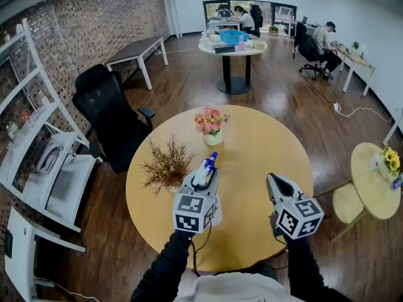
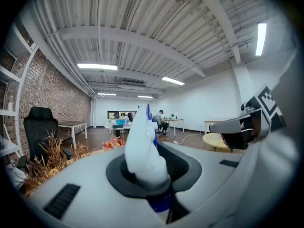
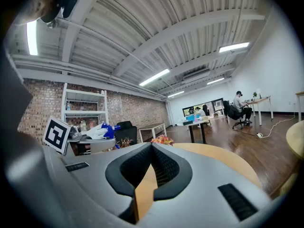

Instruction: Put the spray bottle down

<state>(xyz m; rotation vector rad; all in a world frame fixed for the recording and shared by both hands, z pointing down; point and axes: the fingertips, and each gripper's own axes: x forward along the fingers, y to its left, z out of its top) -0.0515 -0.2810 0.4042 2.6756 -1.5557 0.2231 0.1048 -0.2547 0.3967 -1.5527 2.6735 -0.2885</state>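
A white spray bottle with a blue nozzle lies between the jaws of my left gripper, which is shut on its body. The nozzle points away from me, toward the flowers. In the left gripper view the bottle fills the gap of that gripper and sticks up and forward. Bottle and gripper hang over the near left part of the round wooden table. My right gripper hovers beside it over the near right part, jaws together and empty. From the right gripper view the bottle shows at the left.
A vase of pink and orange flowers stands at the table's far middle, with a brown dried plant left of the bottle. A black office chair and white shelving lie left. A small round table is right.
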